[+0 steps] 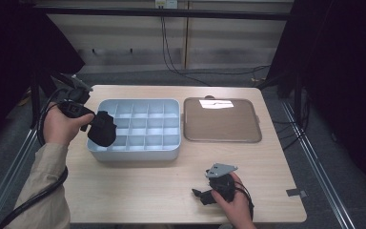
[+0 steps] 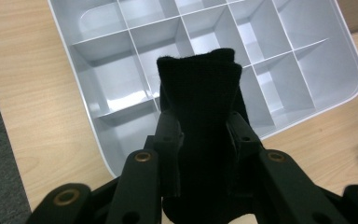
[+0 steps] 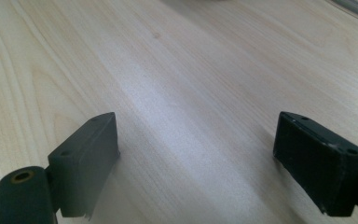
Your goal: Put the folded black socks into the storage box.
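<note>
Black cloth (image 2: 200, 126), a rolled or folded piece of knit that may have been a sock, sat nearest our left gripper's camera, pinched between the two jaws of our left gripper (image 2: 204, 135) and standing up past them; the jaws were clamped on its lower part, so its upper end hung free above the grey divided organiser box (image 2: 98, 100). From the high view we held that bundle (image 1: 102, 128) over the box's left edge (image 1: 91, 147), near the front-left compartments, not yet down in any of them. Our right gripper (image 1: 205, 194) rested low on the wooden table (image 1: 138, 191) near the front edge, well apart from the box, its jaws (image 3: 200, 163) spread wide with nothing but bare tabletop between them; the brown tray (image 1: 221, 120) lay beside the box on its right. We judged the main risk to be the loose end: if we let go too high, the cloth could unroll and drape across a divider rather than settle in one cell; a low sideways approach could catch the thin partitions and shove the light box along the table, since our other hand was not steadying it.
</note>
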Available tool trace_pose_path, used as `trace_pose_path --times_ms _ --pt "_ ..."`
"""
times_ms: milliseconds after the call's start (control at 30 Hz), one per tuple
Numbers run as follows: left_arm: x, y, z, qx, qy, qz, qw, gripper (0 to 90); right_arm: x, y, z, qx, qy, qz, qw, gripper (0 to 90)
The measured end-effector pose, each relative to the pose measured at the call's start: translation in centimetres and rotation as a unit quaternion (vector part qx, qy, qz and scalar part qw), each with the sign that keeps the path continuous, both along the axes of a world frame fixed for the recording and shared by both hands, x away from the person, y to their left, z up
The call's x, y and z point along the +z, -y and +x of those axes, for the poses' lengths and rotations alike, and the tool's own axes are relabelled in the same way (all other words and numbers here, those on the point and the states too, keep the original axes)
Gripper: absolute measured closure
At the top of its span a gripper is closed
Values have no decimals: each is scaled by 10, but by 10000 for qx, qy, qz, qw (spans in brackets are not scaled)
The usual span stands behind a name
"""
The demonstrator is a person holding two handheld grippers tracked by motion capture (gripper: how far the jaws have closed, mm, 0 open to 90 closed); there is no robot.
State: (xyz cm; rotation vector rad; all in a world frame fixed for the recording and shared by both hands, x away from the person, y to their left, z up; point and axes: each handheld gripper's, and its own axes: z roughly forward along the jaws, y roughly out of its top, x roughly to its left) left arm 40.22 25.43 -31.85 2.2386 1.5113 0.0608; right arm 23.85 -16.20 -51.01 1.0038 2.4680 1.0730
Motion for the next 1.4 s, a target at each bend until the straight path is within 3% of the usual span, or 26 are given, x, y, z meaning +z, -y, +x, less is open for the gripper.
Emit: trace_pose_path --times_ms 400,1000,1400 --pt "-13 -9 7 123 -57 95 9999 705 0 -1 0 0 5 -2 10000 134" --pt "-35 -20 11 297 -257 34 9992 705 0 -2 -1 12 -3 -6 10000 135" --pt "-48 -25 13 398 -360 166 9984 704 0 -2 -2 39 23 1 10000 135"
